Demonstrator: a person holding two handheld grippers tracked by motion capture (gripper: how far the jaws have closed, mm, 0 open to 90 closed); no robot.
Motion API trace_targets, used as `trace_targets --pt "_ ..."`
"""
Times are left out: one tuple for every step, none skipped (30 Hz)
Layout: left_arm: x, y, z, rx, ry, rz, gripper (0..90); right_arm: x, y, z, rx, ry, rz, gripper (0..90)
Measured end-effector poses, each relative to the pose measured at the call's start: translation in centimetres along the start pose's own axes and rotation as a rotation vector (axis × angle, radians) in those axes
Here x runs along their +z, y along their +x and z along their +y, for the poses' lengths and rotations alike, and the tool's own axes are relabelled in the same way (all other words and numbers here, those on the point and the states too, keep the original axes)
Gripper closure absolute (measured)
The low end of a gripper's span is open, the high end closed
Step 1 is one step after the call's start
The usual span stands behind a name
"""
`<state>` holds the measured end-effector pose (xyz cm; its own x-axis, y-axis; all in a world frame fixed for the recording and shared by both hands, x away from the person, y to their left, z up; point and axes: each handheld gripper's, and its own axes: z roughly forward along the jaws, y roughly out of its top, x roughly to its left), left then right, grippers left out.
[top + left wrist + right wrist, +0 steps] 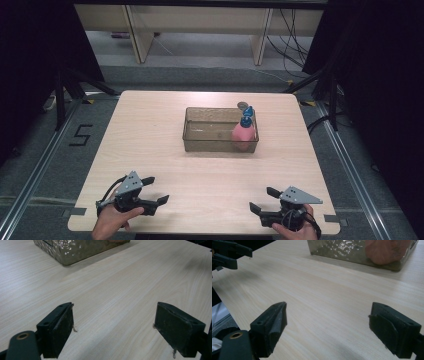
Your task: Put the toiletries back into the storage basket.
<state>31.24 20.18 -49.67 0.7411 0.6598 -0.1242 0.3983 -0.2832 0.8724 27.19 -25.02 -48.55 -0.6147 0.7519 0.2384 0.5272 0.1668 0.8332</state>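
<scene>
Rounded pink bottle (243, 135) stands inside textured translucent rectangular bin (210, 144)

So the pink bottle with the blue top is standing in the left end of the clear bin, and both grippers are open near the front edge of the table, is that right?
Not quite: the pink bottle stands in the right end of the clear bin, as the high view shows. The rest holds: the left gripper and the right gripper are both open near the table's front edge.

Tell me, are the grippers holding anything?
No. The left gripper and right gripper are both open and empty, far from the pink bottle.
</scene>
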Motion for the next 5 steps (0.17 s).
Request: trace_targets --pt "0.0 0.0 0.0 0.0 0.0 0.0 15.2 0.12 -0.23 0.02 -0.035 -0.011 -0.002 15.7" --pt "0.0 0.0 0.0 0.0 0.0 -0.001 15.2 0.12 -0.19 0.02 -0.03 -0.008 0.0 15.7" --pt "-0.01 -0.01 0.0 0.0 -0.001 0.0 15.2 0.09 -0.16 0.02 -0.028 -0.002 -0.003 15.7" --pt "-0.01 0.0 0.01 0.0 0.0 0.0 15.2 0.15 -0.29 0.04 -0.053 -0.004 -0.009 15.7" --pt "-0.01 0.0 0.01 0.0 0.0 0.0 15.2 0.15 -0.29 0.04 -0.053 -0.004 -0.009 15.7"
